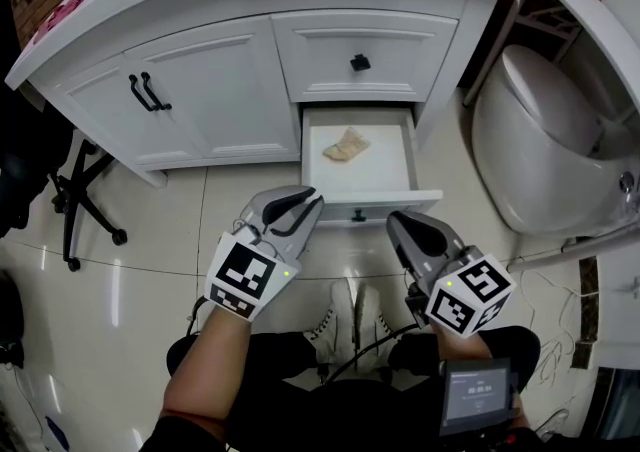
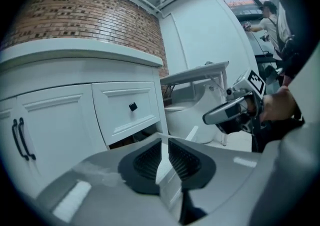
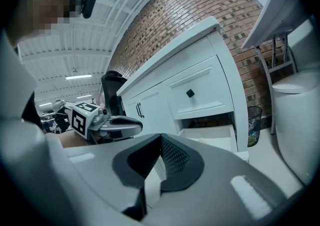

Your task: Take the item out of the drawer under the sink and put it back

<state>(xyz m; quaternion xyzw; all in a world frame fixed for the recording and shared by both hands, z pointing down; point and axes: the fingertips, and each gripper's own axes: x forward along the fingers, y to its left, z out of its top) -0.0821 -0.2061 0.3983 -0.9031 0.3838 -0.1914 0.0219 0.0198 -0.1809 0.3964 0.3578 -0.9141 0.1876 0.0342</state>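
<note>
The lower drawer point(image 1: 386, 162) of the white vanity stands pulled open, and a small beige item point(image 1: 345, 145) lies inside it toward the left. My left gripper point(image 1: 306, 203) hovers just in front of the drawer's front panel, shut and empty. My right gripper point(image 1: 398, 223) hangs beside it, a little nearer to me, also shut with nothing held. In the left gripper view the left gripper point(image 2: 164, 142) points at the vanity, with the right gripper point(image 2: 227, 112) off to its right. In the right gripper view the right gripper point(image 3: 160, 140) faces the open drawer point(image 3: 212, 131).
Above the open drawer is a shut drawer with a black knob point(image 1: 359, 62). Cabinet doors with black handles point(image 1: 148, 92) lie to the left. A white toilet point(image 1: 545, 140) stands close on the right. A black chair base point(image 1: 85, 202) sits on the tiled floor at left.
</note>
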